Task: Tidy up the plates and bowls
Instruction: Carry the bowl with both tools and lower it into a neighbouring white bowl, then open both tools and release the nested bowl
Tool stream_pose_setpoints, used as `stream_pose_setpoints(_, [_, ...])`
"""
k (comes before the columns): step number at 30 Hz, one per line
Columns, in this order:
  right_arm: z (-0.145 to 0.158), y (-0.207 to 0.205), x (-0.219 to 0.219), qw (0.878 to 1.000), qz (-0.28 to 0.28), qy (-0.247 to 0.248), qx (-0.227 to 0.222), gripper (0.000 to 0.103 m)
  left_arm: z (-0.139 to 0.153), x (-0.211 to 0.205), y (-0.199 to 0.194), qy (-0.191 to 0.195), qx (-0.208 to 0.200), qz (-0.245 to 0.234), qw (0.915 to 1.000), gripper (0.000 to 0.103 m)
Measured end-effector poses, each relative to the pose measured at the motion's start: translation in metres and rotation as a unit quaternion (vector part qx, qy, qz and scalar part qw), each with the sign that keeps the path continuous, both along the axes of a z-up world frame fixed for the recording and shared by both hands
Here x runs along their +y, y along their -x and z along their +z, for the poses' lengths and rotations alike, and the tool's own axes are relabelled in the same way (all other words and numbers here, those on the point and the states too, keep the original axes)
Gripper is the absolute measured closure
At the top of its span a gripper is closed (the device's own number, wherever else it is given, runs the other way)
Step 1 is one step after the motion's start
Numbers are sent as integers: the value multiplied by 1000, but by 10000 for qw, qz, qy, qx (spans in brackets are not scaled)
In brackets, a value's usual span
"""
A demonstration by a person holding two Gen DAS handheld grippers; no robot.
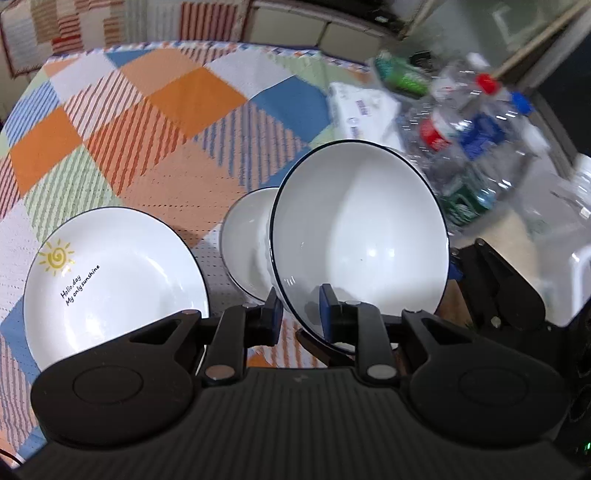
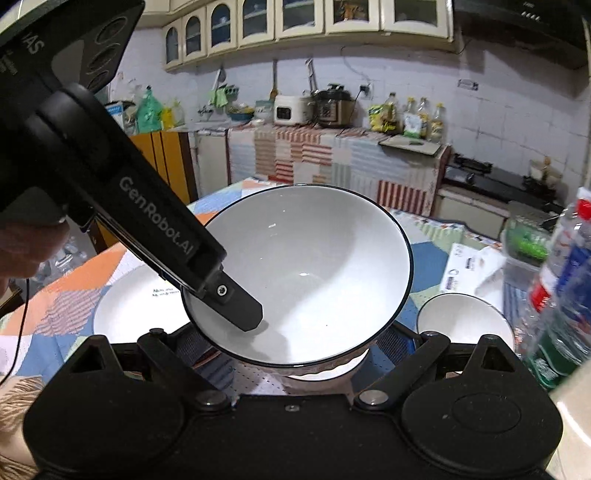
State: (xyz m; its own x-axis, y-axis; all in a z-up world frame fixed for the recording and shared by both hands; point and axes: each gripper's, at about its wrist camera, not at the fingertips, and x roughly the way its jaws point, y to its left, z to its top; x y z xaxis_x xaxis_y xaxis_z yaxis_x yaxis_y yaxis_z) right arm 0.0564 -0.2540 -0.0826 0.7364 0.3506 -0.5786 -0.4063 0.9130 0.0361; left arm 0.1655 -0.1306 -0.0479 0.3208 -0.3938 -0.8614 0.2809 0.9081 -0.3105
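Left claw (image 1: 301, 308) pinches the bowl (image 1: 354, 236) rim; right claw's tips hidden beneath it, grip unclear.

A round table wears a checked cloth (image 1: 177, 122) of orange, blue, green and white squares. Behind it, white wall tiles (image 2: 406, 70) run under cream cupboards with arched glass doors (image 2: 295, 18). A long counter (image 2: 295, 129) has a striped patchwork curtain (image 2: 295, 158) hanging below.
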Motion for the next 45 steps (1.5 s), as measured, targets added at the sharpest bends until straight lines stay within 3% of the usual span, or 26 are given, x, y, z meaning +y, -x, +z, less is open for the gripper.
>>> stream_pose_setpoints(4, [-17,-27,6,9996,-124,31,248,6,-21,-8,-22,-258,150,49,9995,83])
stream_pose_setpoints(14, [-39,-47,10,9948,-267,243,957,6,-59,-17,-49,-422,800,74,9959,81])
stream_pose_setpoints(21, [-37,-45,16,9923,120,697,1018,6,-61,-23,-53,-919,407,-101,9949,80])
stream_pose_setpoints(35, [-40,-35,16,9955,-403,392,758,10,-63,-23,-46,-995,-144,-501,9937,77])
stream_pose_setpoints(39, [-41,-28,18,9956,-541,415,639,10,-60,-27,-36,-1150,-315,-720,9903,75])
stream_pose_setpoints(42, [-41,-24,18,9958,-617,403,550,11,-56,-37,-25,-1404,-487,-1006,9838,66])
stream_pose_setpoints(45, [-40,-24,18,9960,-632,334,529,12,-54,-46,-23,-1726,-574,-1064,9775,65])
